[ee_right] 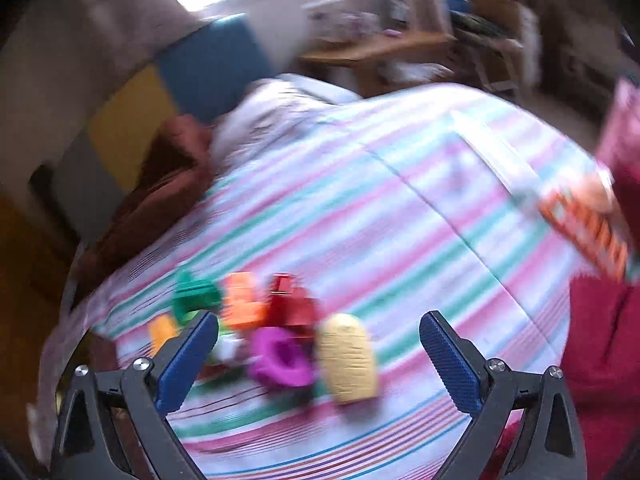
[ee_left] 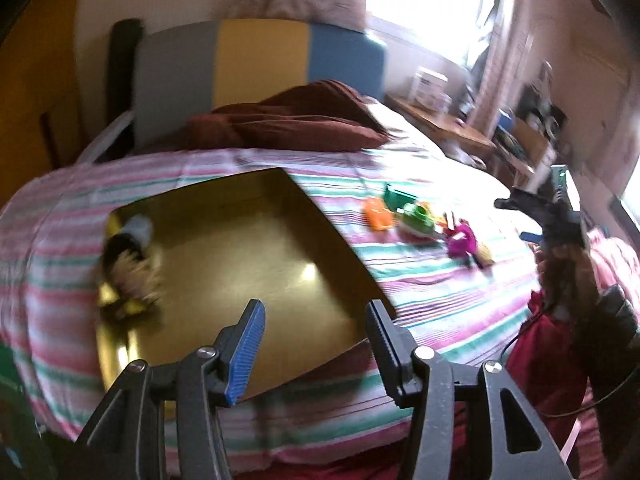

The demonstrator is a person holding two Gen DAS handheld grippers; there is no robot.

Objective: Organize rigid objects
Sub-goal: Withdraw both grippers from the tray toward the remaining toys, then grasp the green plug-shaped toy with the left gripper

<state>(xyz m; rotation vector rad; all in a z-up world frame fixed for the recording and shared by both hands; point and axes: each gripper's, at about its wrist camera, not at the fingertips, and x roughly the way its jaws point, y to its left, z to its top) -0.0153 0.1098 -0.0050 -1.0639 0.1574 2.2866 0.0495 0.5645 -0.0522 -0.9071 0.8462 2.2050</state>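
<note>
The bed (ee_right: 400,200), under a striped sheet, is soft and will give beneath anything pressed on it, so a toy is likely to sink or roll rather than sit firm; on it lies the gold tray (ee_left: 248,248), wide, flat and stiff by the look of it, glossy and probably slippery, best taken by a rim if at all, with a blurred fuzzy thing (ee_left: 132,276) at its far left edge; to the right of the tray, well apart from it, sits the cluster of small plastic toys; the pale yellow ridged piece (ee_right: 350,356) is the largest, its ribs promising good purchase across the narrow sides; the purple ring-shaped toy (ee_right: 280,358) touches it and would suit a pinch across its wall; the red block (ee_right: 288,300), orange block (ee_right: 242,300) and green piece (ee_right: 196,294) crowd behind, light, hard and easily knocked; the right claw (ee_right: 320,364) hangs wide open over the toys, holding nothing; the left claw (ee_left: 316,344) stands partly open and empty above the tray's near edge.
</note>
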